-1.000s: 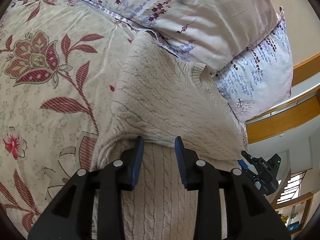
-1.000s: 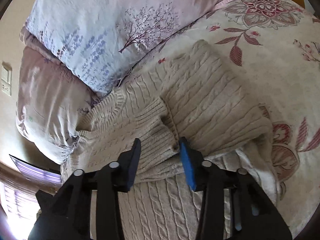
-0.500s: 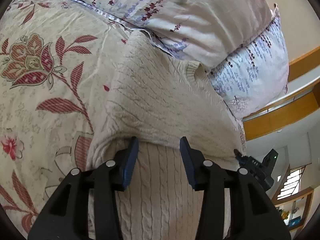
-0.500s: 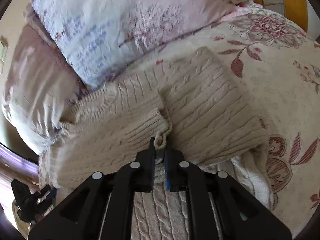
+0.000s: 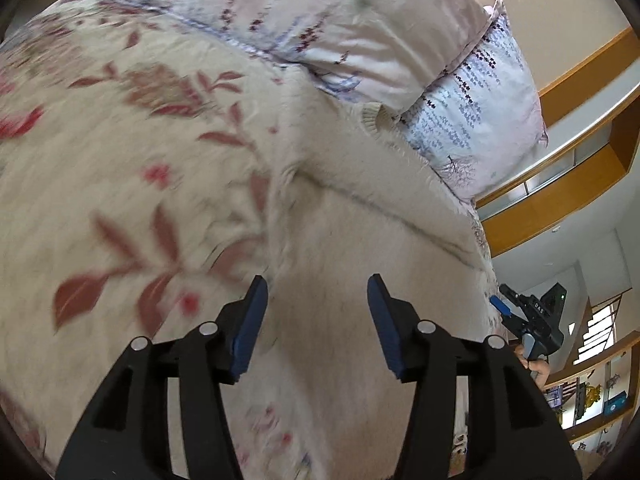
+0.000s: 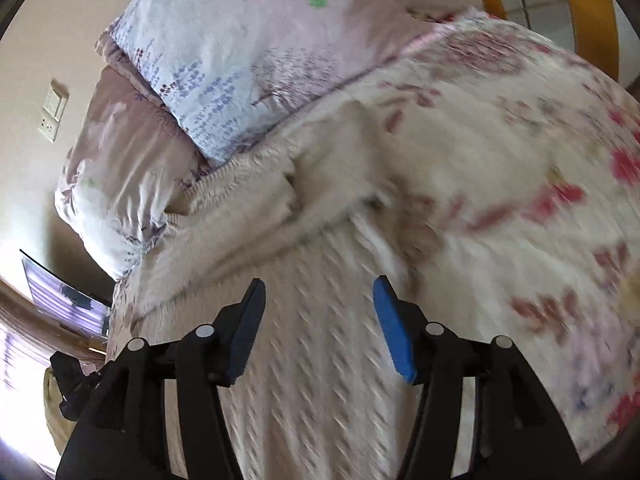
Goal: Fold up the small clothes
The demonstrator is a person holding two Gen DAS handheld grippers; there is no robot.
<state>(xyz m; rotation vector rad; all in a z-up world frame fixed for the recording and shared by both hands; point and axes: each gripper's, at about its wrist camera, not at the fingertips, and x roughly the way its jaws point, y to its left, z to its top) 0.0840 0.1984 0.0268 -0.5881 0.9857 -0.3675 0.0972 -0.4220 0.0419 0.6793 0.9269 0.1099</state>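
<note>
Left wrist view: left gripper (image 5: 316,292) at bottom centre, fingers wide apart, nothing between them; cream knit sweater (image 5: 360,216) fills the centre and lower middle of the frame, lying on the floral bedspread (image 5: 120,168); a fold edge runs diagonally across the sweater above the fingers; ribbed neck sits upper centre, touching the pillows (image 5: 360,28) along the top; right gripper (image 5: 532,316) shows small at the right edge, beside the sweater; frame blurred.

Right wrist view: right gripper (image 6: 318,296) at bottom centre, fingers spread wide, empty; sweater (image 6: 304,344) runs from the bottom up to mid-left, folded layers bunched at centre-left against the pillows (image 6: 224,64); bedspread (image 6: 520,168) takes the right half; heavy blur, so layer edges are hard to read.

Step, as judged: between folds; one fold looks laid, both grippers free; task seems partway. Next move likely calls for picking a fresh edge, closing both grippers on one layer only, then carrying it over evenly.
</note>
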